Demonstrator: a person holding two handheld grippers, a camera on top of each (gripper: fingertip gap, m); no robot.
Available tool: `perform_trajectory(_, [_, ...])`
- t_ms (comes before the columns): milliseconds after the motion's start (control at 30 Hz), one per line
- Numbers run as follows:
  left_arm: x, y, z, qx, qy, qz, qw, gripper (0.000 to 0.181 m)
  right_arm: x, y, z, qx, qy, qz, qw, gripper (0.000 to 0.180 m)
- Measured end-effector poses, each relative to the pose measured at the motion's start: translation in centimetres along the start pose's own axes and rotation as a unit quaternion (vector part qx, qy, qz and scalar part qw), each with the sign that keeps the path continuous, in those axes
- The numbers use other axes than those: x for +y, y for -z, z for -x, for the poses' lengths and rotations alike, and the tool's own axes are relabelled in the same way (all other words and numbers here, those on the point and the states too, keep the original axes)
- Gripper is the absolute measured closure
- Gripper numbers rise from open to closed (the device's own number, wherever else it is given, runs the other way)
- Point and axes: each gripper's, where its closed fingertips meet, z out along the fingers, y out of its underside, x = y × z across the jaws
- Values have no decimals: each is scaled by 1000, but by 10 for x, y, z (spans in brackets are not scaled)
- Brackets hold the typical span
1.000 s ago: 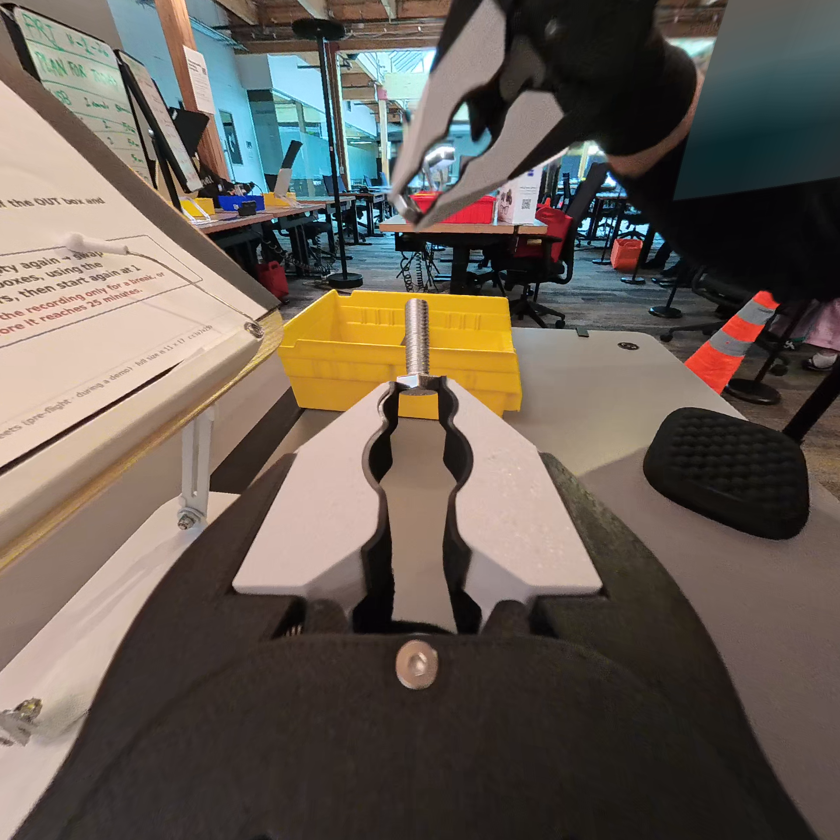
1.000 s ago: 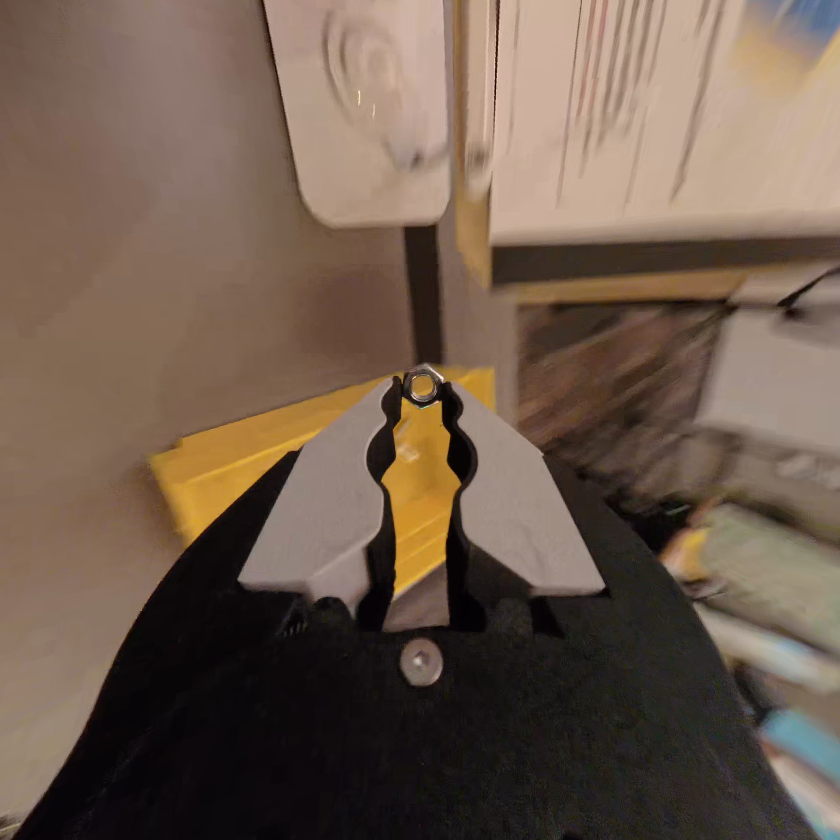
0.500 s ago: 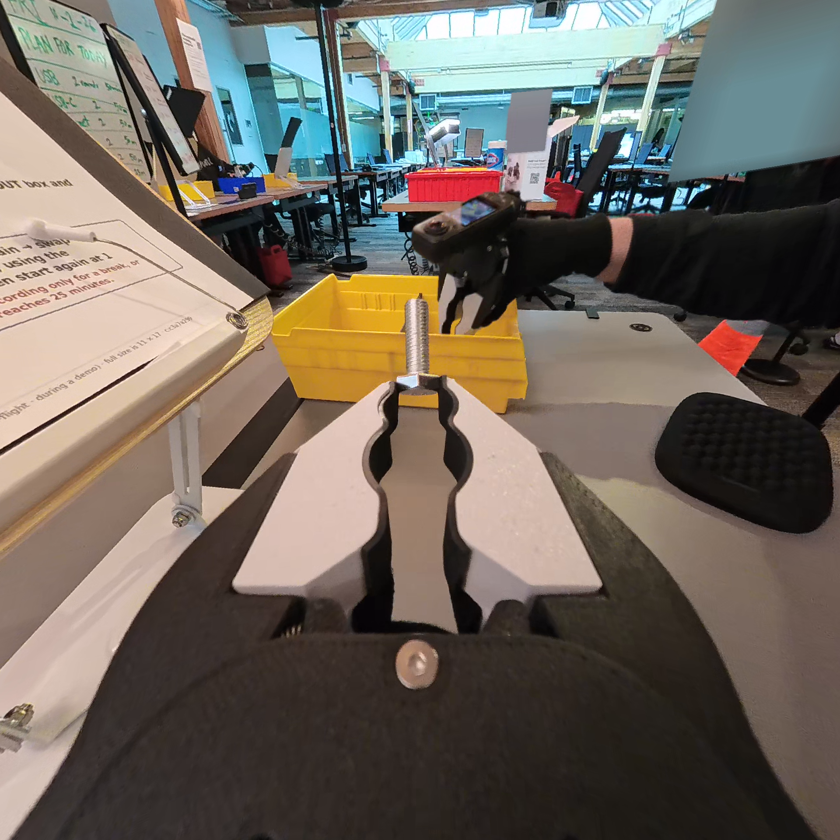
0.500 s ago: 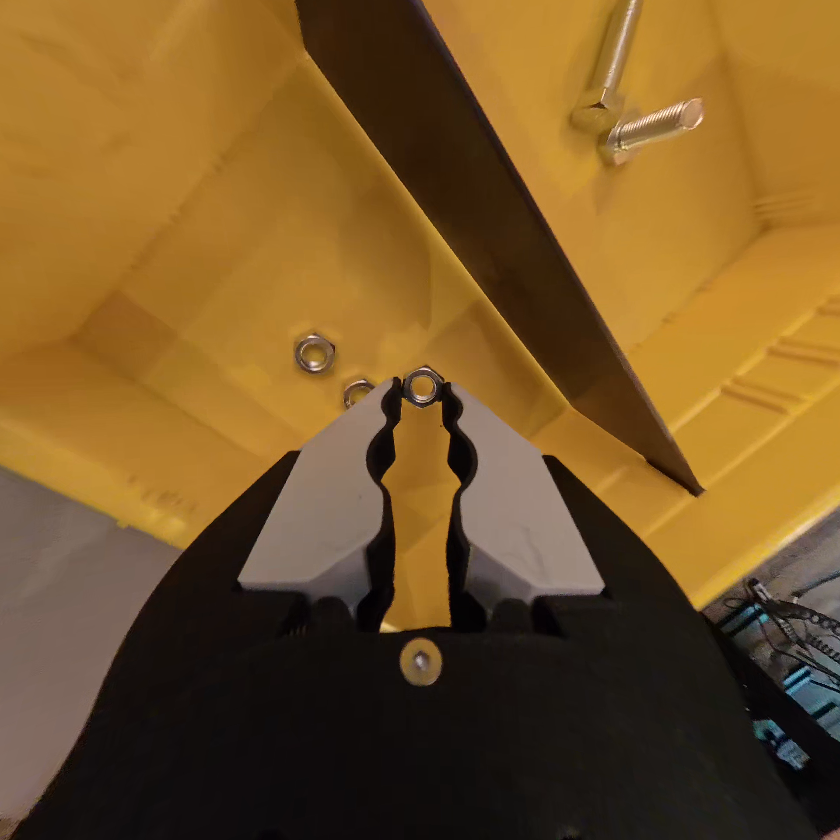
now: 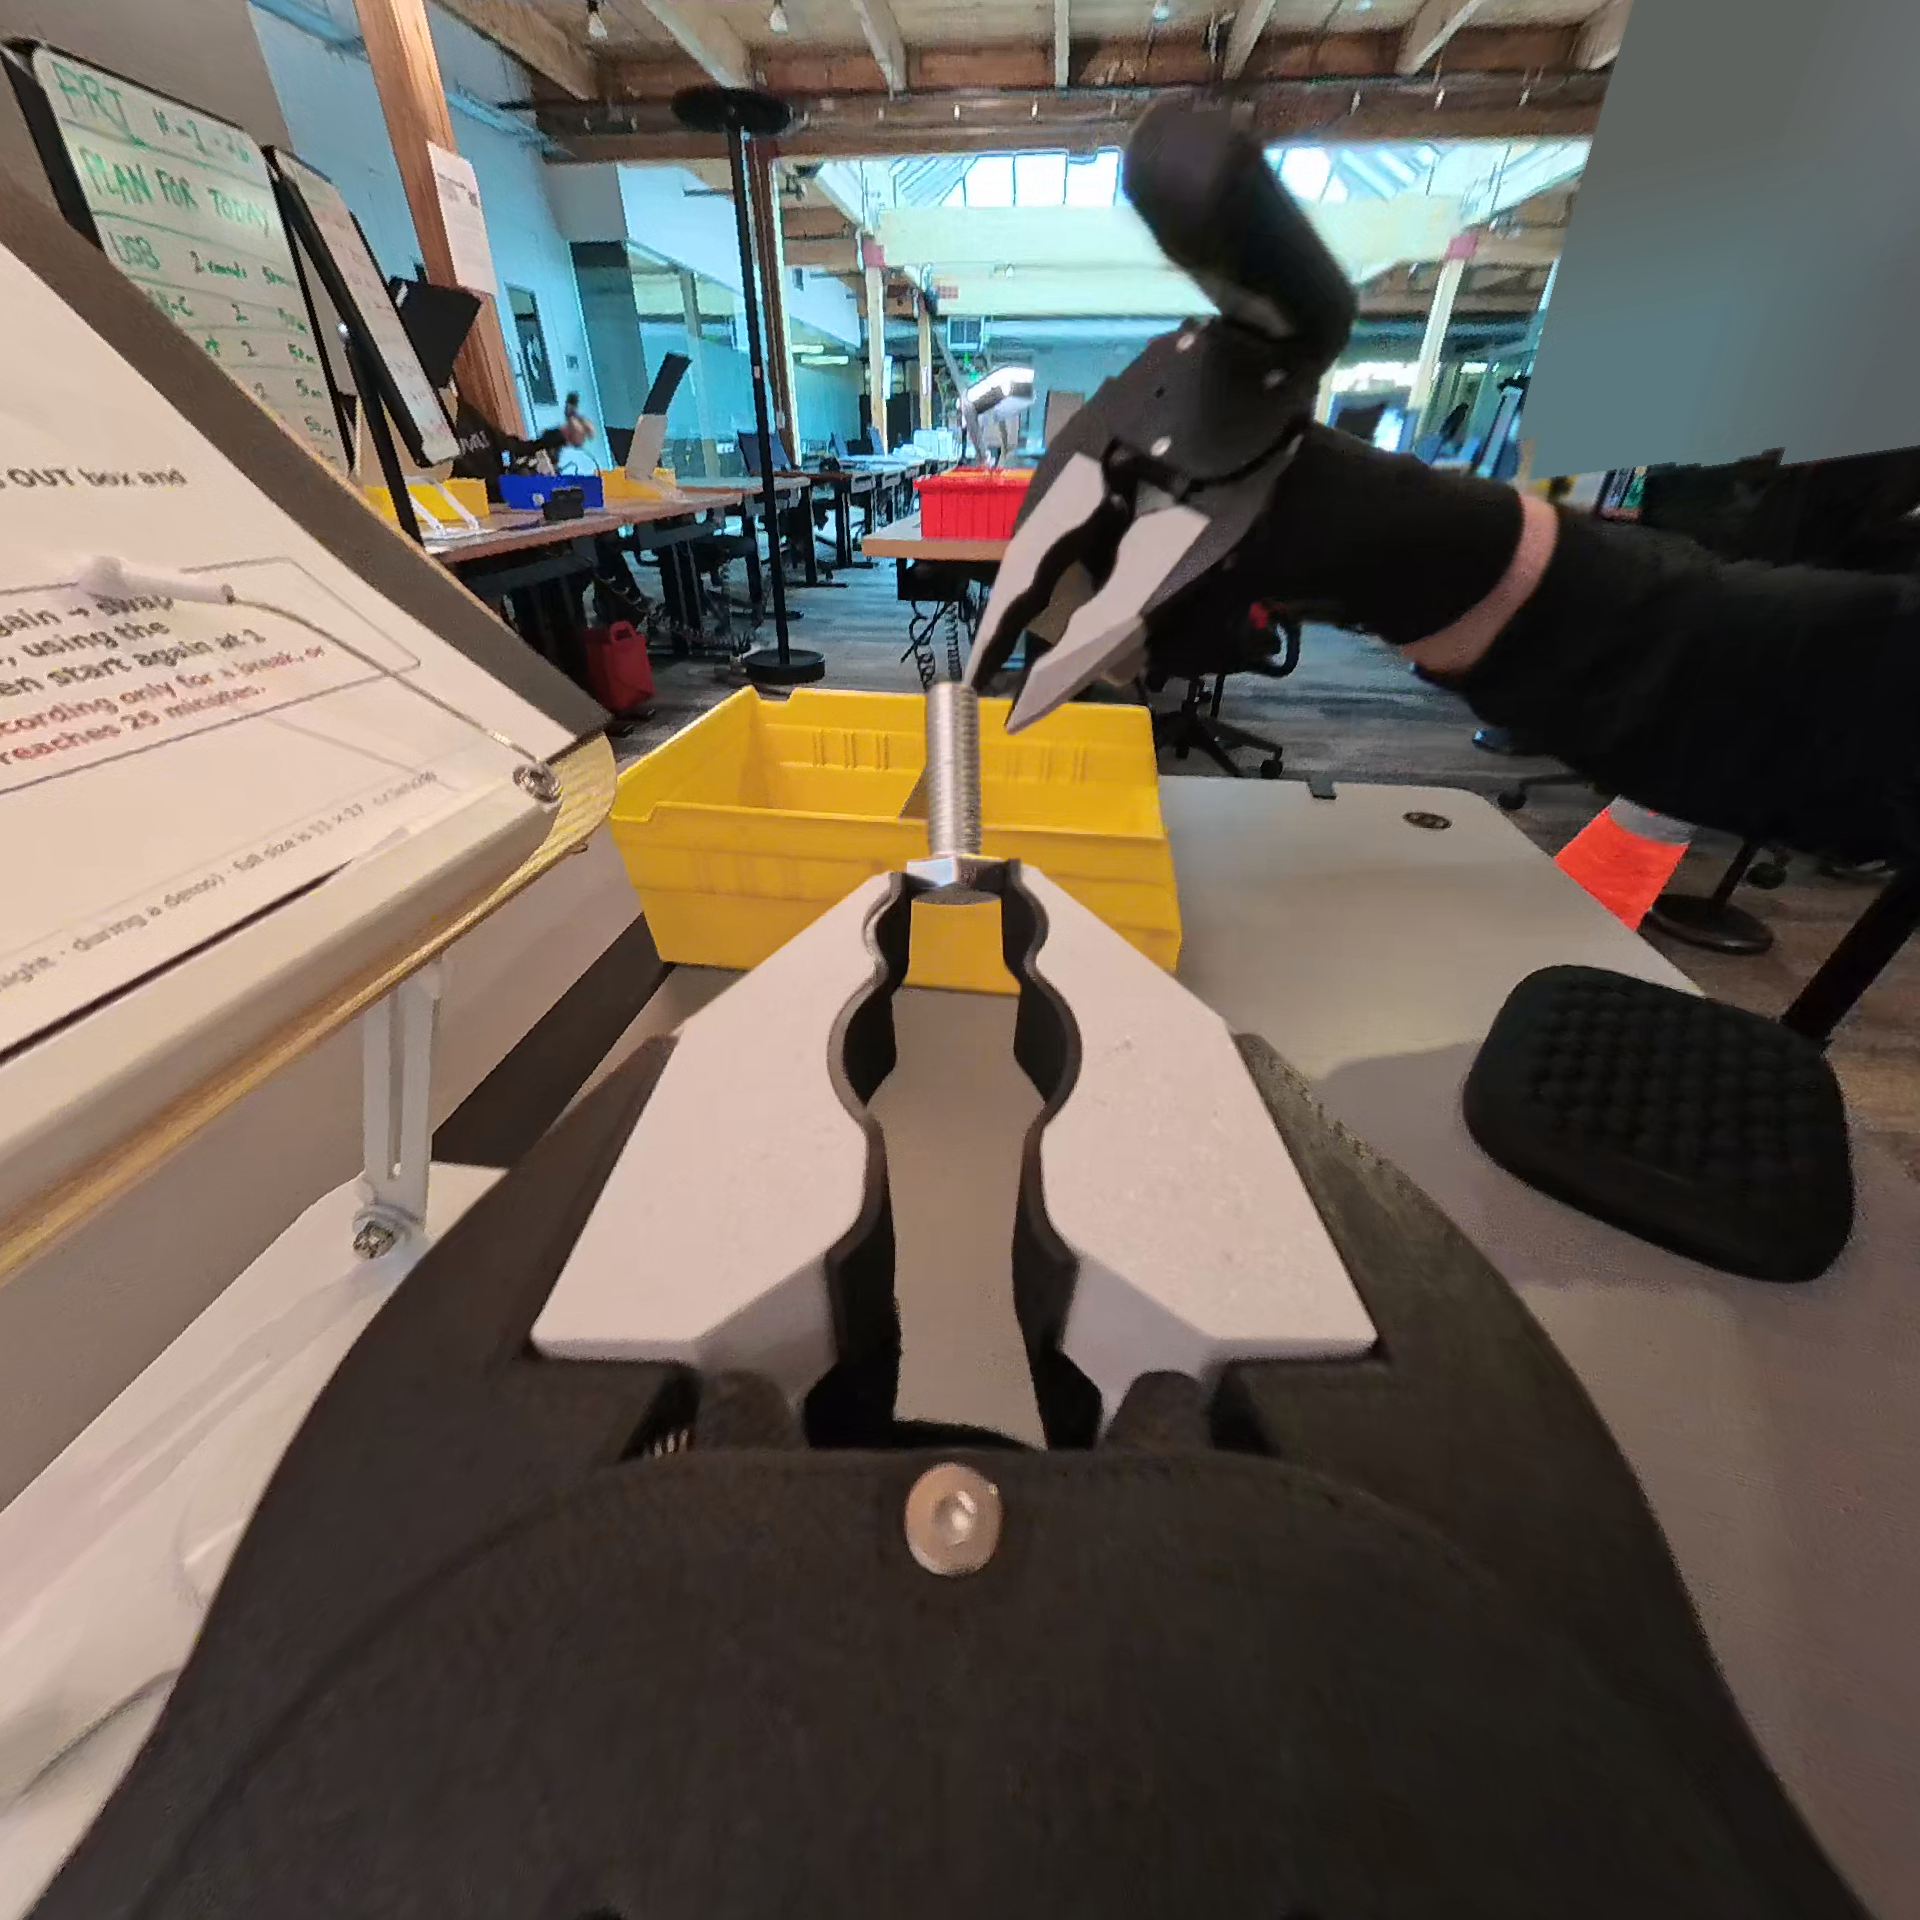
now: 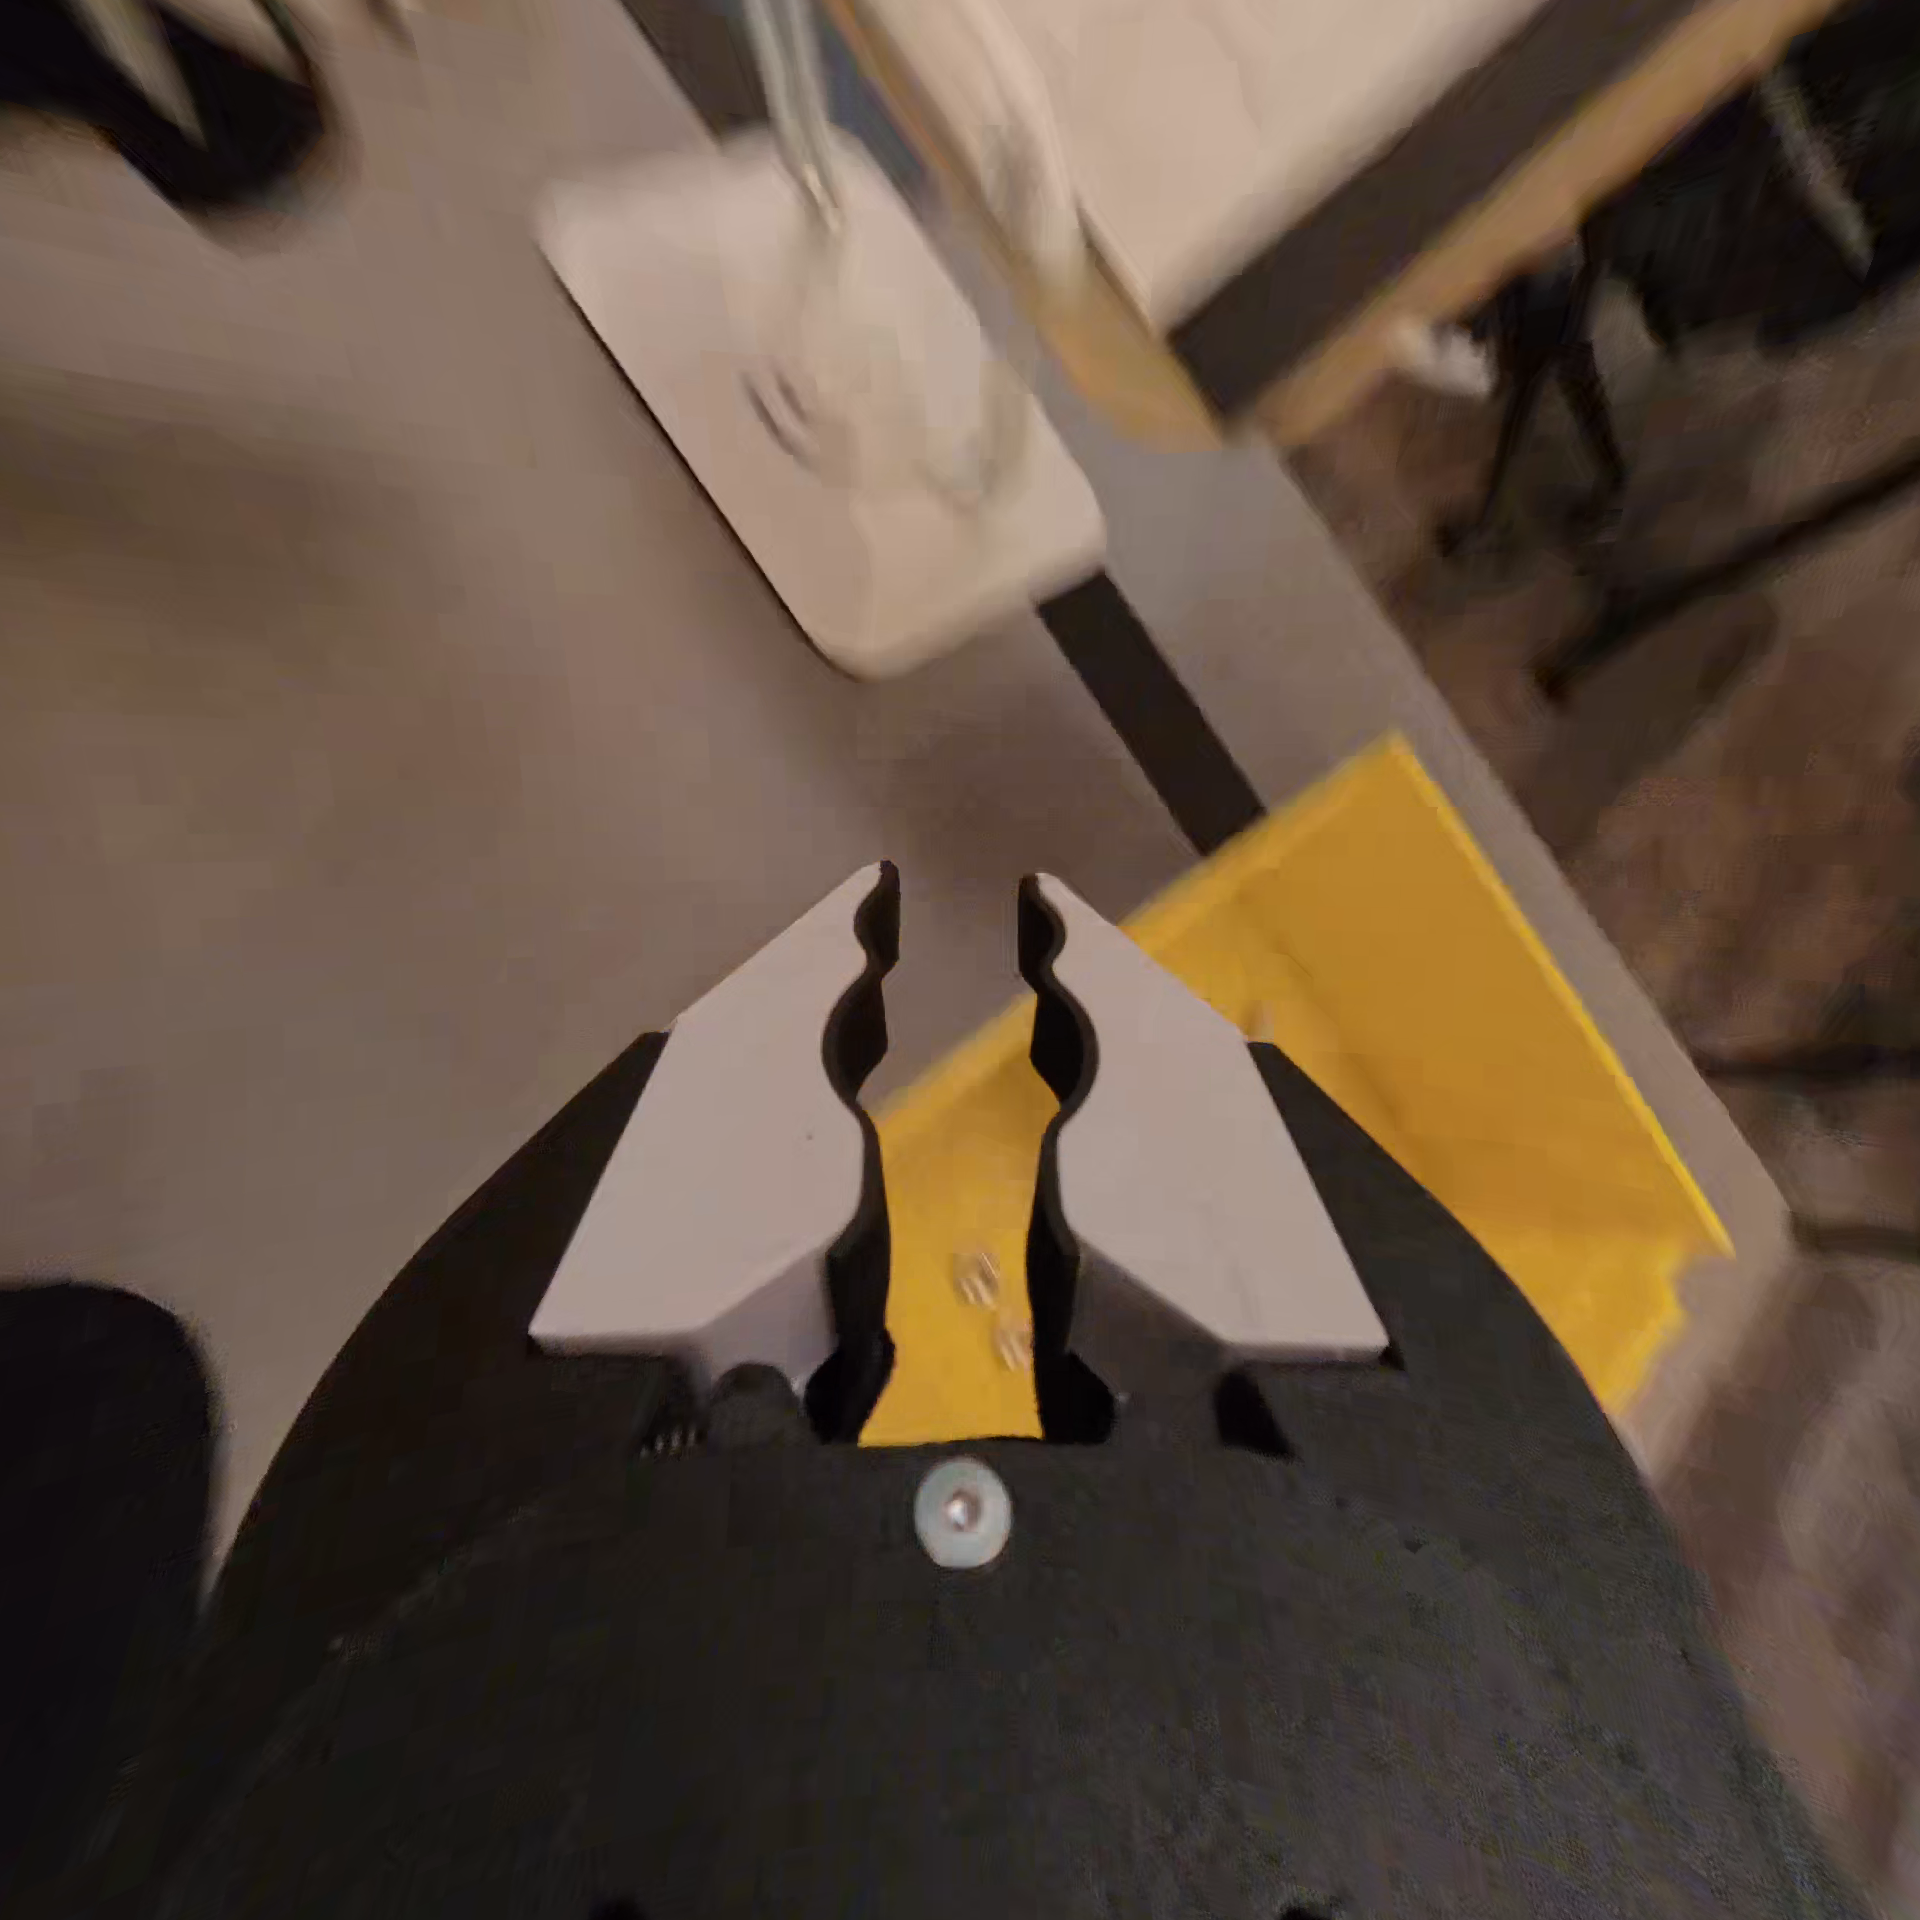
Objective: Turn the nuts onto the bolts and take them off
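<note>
My left gripper [image 5: 951, 883] is shut on the hex head of a silver bolt [image 5: 951, 769] and holds it upright, thread up, in front of a yellow bin [image 5: 790, 831]. My right gripper [image 6: 956, 878] is open and empty. In the left wrist view the right gripper [image 5: 994, 701] hangs point-down in a black-gloved hand, its tips just beside the bolt's top end. The blurred right wrist view looks down on the grey table and the yellow bin [image 6: 1403, 935]. Two small nuts [image 6: 982, 1283] lie in the bin, seen through the gap between the fingers.
A slanted document stand [image 5: 208, 675] fills the left, on a white base [image 6: 831, 416]. A black rubber pad [image 5: 1662, 1112] lies on the grey table [image 5: 1351, 883] at the right. An orange cone [image 5: 1621, 847] stands on the floor beyond the table edge. Spacing between my two grippers at the tips: around 15 cm.
The right gripper carried a nut down into the yellow bin, let it go, and has come up open and empty beside the bolt's top. The left gripper has kept holding the bolt still.
</note>
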Motion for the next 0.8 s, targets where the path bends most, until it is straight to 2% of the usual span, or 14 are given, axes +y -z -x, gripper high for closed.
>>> perform_trajectory(100, [-12,-1,-8,16,8,-31,999,165,-84,14,50,-77,1,-154,985,157])
perform_trajectory(233, [-26,-2,-18,35,14,-63,997,165,-142,11,94,-170,-18,-265,949,153])
perform_trajectory(333, [-25,-5,-23,42,4,-57,998,165,-155,-3,110,-230,-52,-283,930,157])
perform_trajectory(433, [-23,-5,-26,46,-3,-52,998,165,-163,-6,115,-272,-78,-305,909,169])
perform_trajectory(700, [-28,-6,-26,43,-4,-63,997,165,-163,-2,111,-276,-72,-320,903,172])
perform_trajectory(800, [-28,-5,-17,10,-12,-53,998,144,-158,17,80,-230,-66,-320,917,172])
